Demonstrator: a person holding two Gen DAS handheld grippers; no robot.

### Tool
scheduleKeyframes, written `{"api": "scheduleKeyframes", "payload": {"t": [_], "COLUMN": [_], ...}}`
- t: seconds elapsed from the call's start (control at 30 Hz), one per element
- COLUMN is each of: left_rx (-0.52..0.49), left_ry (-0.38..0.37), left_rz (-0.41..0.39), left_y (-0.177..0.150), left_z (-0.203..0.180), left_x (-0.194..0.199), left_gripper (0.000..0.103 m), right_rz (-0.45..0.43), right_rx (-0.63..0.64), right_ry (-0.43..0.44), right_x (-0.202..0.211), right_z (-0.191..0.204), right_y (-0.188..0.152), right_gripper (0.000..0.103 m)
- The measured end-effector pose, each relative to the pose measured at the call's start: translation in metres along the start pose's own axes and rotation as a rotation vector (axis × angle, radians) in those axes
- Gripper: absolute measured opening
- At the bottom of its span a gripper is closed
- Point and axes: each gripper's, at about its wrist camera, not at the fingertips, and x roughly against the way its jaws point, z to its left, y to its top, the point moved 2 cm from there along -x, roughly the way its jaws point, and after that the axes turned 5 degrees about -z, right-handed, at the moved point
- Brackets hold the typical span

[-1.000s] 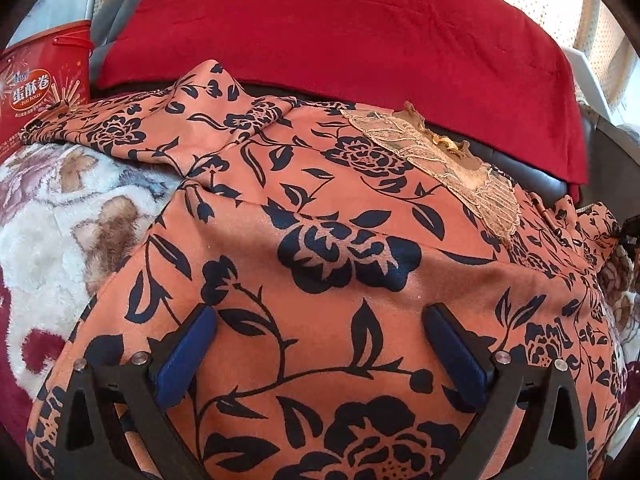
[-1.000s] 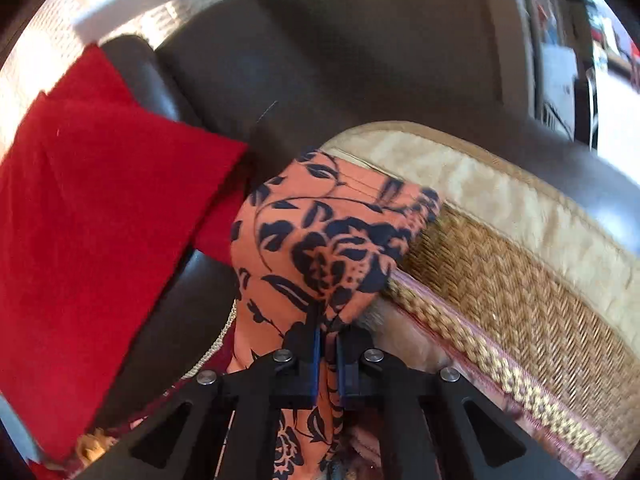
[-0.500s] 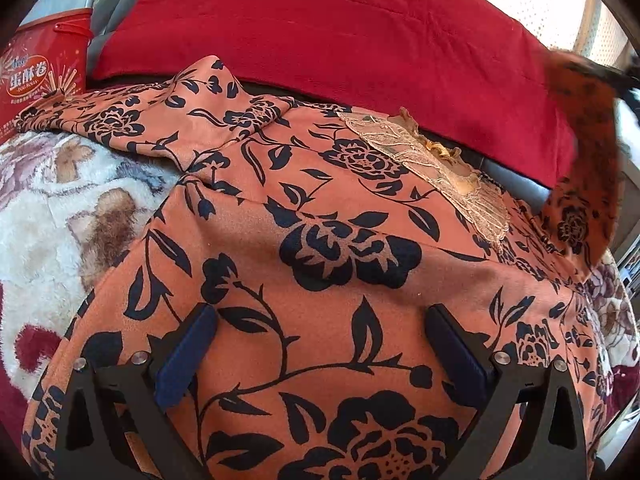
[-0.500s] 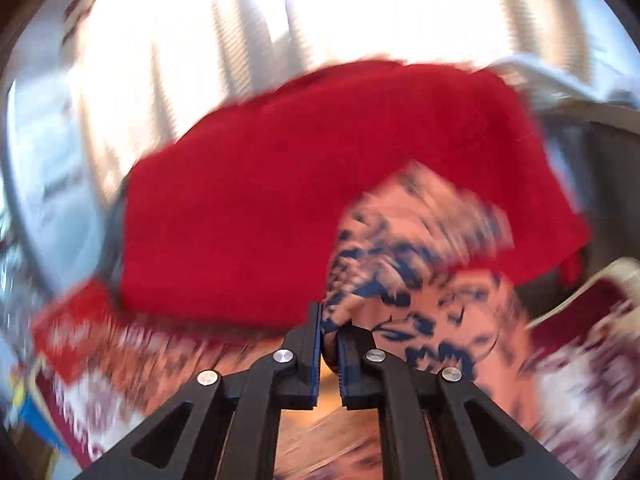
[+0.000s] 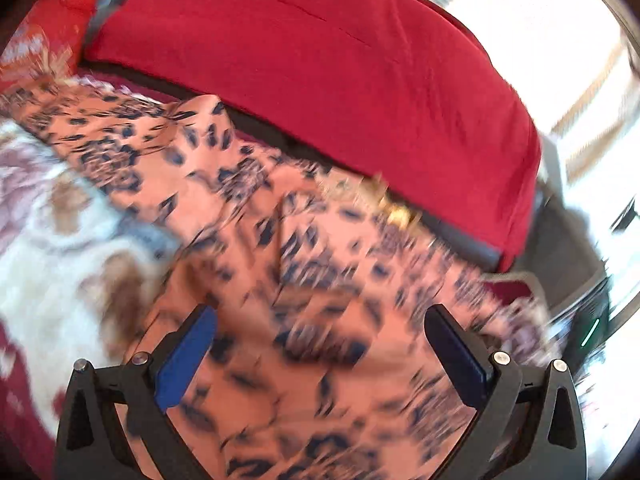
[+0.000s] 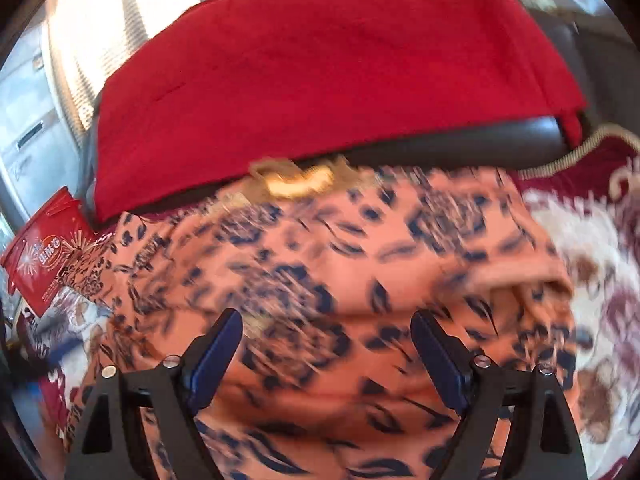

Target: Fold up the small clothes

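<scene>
An orange garment with a dark blue flower print lies spread on a plush blanket, blurred by motion in both views. Its gold lace collar points toward the red cushion. My left gripper hangs open above the cloth with nothing between its blue pads. My right gripper is over the same garment; its jaws are opening wide and no cloth sits between them. A folded-over flap of the garment lies at its right edge.
A large red cushion leans on the dark sofa back behind the garment. A red snack tin stands at the left. The white and maroon flowered blanket covers the seat on both sides.
My right gripper swung its pinched sleeve over onto the garment and let it go, jaws now wide. My left gripper lifted and turned, so its view shifted and blurred.
</scene>
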Motion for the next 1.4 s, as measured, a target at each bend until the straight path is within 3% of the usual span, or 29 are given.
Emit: {"api": "scheduleKeyframes", "payload": {"t": [0.07,0.13,0.2,0.23,0.3,0.33,0.37,0.4,0.47,0.53,0.63,0.7,0.77,0.83,0.97,1.03,1.13,1.23,1.3,1.4], "left_rx": [0.025,0.05,0.105,0.149,0.18,0.179,0.16,0.133,0.074,-0.118,-0.253,-0.267,-0.224,-0.223,-0.266,-0.275,-0.269,-0.25,-0.25,-0.255], "left_ry": [-0.025,0.013,0.009,0.028,0.065,0.087,0.109,0.128,0.128,0.132,0.156,0.225,0.29,0.338,0.34,0.345,0.337,0.315,0.311,0.31], "left_rz": [0.063,0.132,0.216,0.278,0.325,0.308,0.298,0.305,0.235,0.057,-0.084,-0.049,0.095,0.168,0.105,0.096,0.109,0.1,0.094,0.082], "left_y": [0.022,0.036,0.038,0.037,0.033,0.037,0.041,0.045,0.061,0.083,0.098,0.091,0.071,0.046,0.036,0.032,0.03,0.031,0.029,0.034], "left_z": [-0.001,0.002,0.009,0.015,0.021,0.02,0.017,0.014,-0.002,-0.043,-0.07,-0.06,-0.031,-0.008,-0.01,-0.015,-0.015,-0.004,0.003,-0.003], "left_x": [-0.026,-0.059,-0.085,-0.104,-0.12,-0.123,-0.122,-0.123,-0.109,-0.074,-0.049,-0.066,-0.107,-0.132,-0.134,-0.137,-0.14,-0.131,-0.134,-0.137], "left_gripper": [0.103,0.102,0.095,0.086,0.079,0.069,0.02,0.005,0.005,0.005,0.005,0.005,0.005,0.006,0.007,0.007,0.007,0.008,0.008,0.008], "right_rz": [0.029,-0.018,-0.027,-0.033,-0.053,-0.061,-0.065,-0.072,-0.08,-0.085,-0.088,-0.083,-0.046,-0.012,-0.092,-0.104,-0.015,0.143,0.084,0.036], "right_rx": [-0.031,-0.062,-0.092,-0.107,-0.15,-0.165,-0.173,-0.179,-0.181,-0.187,-0.195,-0.194,-0.18,-0.176,-0.207,-0.281,-0.499,-0.705,-0.768,-0.753], "right_ry": [0.018,0.068,0.098,0.115,0.167,0.185,0.194,0.205,0.212,0.221,0.23,0.226,0.21,0.224,0.296,0.326,0.368,0.357,0.399,0.372], "right_x": [-0.005,0.004,0.008,0.01,0.018,0.022,0.027,0.029,0.023,0.025,0.03,0.023,0.024,0.019,0.038,0.029,-0.023,-0.091,-0.095,-0.088], "right_z": [-0.012,-0.021,-0.029,-0.035,-0.047,-0.052,-0.059,-0.062,-0.06,-0.063,-0.067,-0.065,-0.064,-0.06,-0.078,-0.102,-0.154,-0.208,-0.225,-0.235], "right_y": [-0.017,-0.025,-0.024,-0.025,-0.025,-0.025,-0.03,-0.029,-0.036,-0.038,-0.04,-0.042,-0.039,-0.029,0.023,0.055,0.08,0.071,0.077,0.097], "right_gripper": [0.088,0.088,0.089,0.089,0.089,0.089,0.089,0.089,0.089,0.089,0.089,0.089,0.089,0.089,0.089,0.092,0.093,0.092,0.091,0.092]}}
